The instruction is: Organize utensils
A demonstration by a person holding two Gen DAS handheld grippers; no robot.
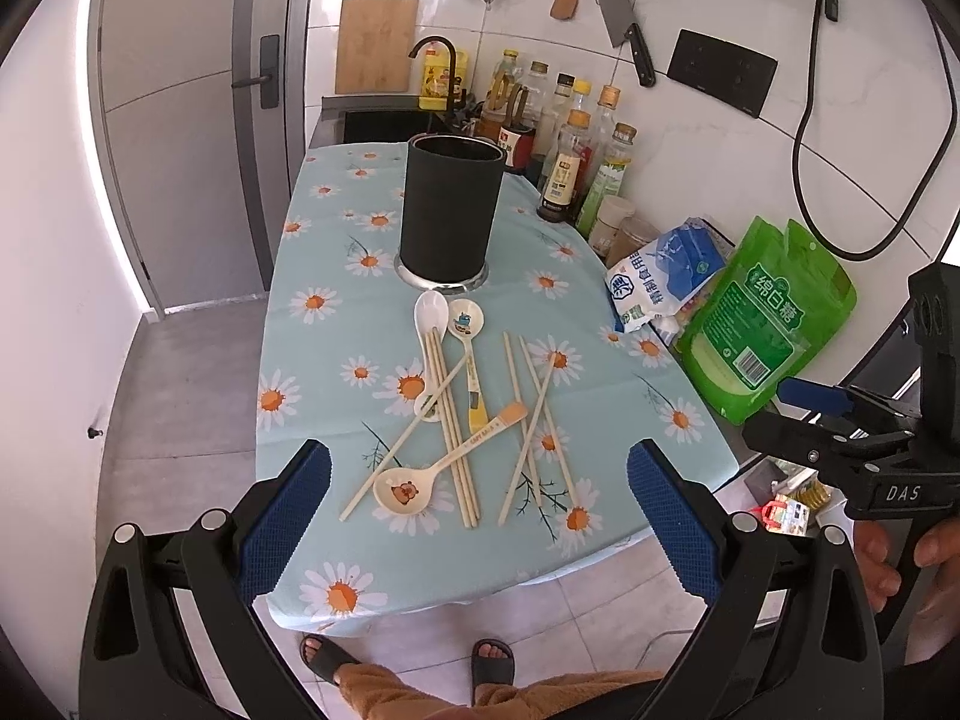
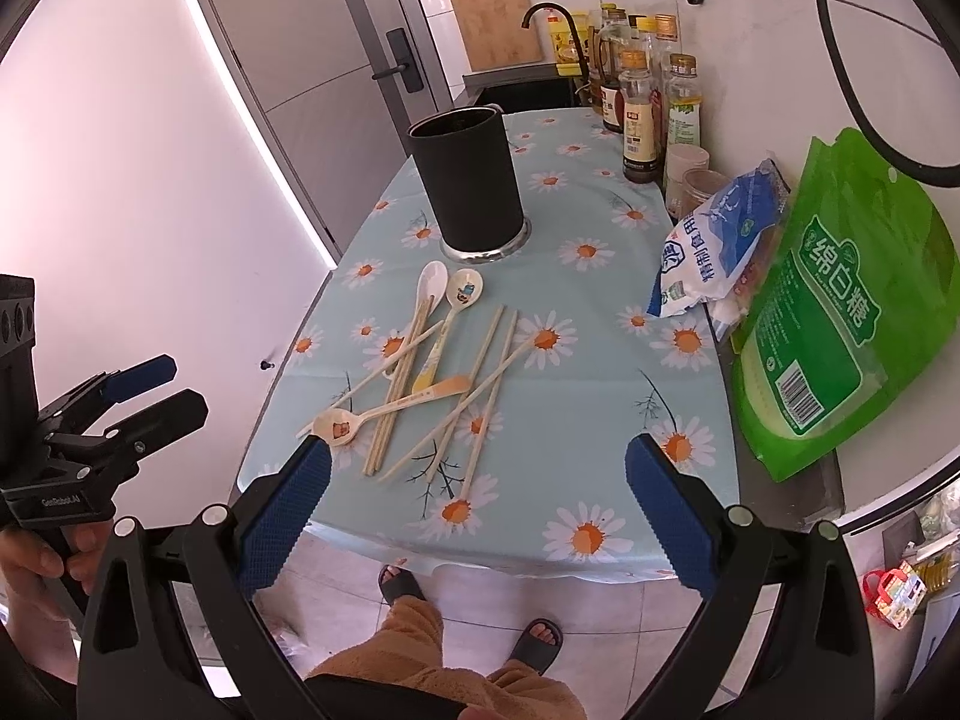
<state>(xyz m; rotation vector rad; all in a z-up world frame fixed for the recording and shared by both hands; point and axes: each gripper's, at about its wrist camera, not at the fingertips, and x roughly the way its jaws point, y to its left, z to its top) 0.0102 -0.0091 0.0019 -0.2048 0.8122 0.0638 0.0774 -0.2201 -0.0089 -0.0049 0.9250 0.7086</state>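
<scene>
A black cylindrical utensil holder (image 1: 449, 213) (image 2: 467, 183) stands upright on the daisy tablecloth (image 1: 324, 372) (image 2: 600, 420). In front of it lie three spoons and several chopsticks (image 1: 456, 420) (image 2: 444, 384) in a loose crossed pile: a white spoon (image 1: 431, 313), a bird-print spoon (image 1: 467, 324) and a bear-print spoon (image 1: 408, 489) (image 2: 339, 423). My left gripper (image 1: 479, 498) is open and empty, above the table's near edge. My right gripper (image 2: 477, 492) is open and empty, also at the near edge. Each gripper shows in the other's view, the right (image 1: 840, 420) and the left (image 2: 138, 396).
Sauce bottles (image 1: 576, 144) (image 2: 642, 96) line the wall at the back right. A blue-white salt bag (image 1: 666, 276) (image 2: 714, 240) and a green sugar bag (image 1: 774, 312) (image 2: 840, 312) lie at the right edge. A sink with tap (image 1: 432, 78) is behind the table. My feet show below.
</scene>
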